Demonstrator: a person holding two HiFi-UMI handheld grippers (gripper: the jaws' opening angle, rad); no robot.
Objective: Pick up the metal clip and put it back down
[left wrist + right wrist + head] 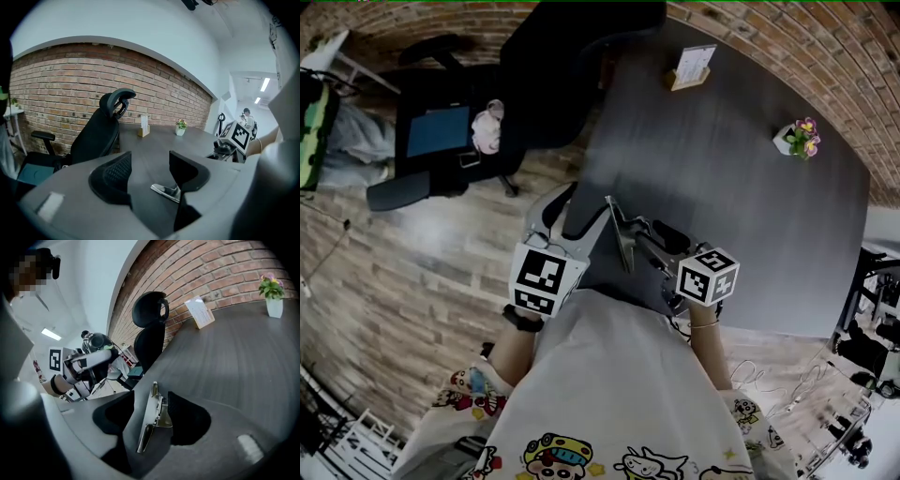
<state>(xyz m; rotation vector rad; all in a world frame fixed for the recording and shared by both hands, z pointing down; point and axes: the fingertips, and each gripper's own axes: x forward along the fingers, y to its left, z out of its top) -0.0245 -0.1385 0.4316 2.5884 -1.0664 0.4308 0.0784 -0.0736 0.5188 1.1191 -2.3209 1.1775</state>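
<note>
The metal clip (152,420) was seen on the dark table (750,187), near its 6 o'clock edge in head view, btwn fingers of right gripper (150,395). It was touched by the 3 o'clock finger (187,420), w/ a gap left at 9 o'clock, so not clamped. Fingers of left gripper (150,155) were held wide, nothing gripped.
</note>
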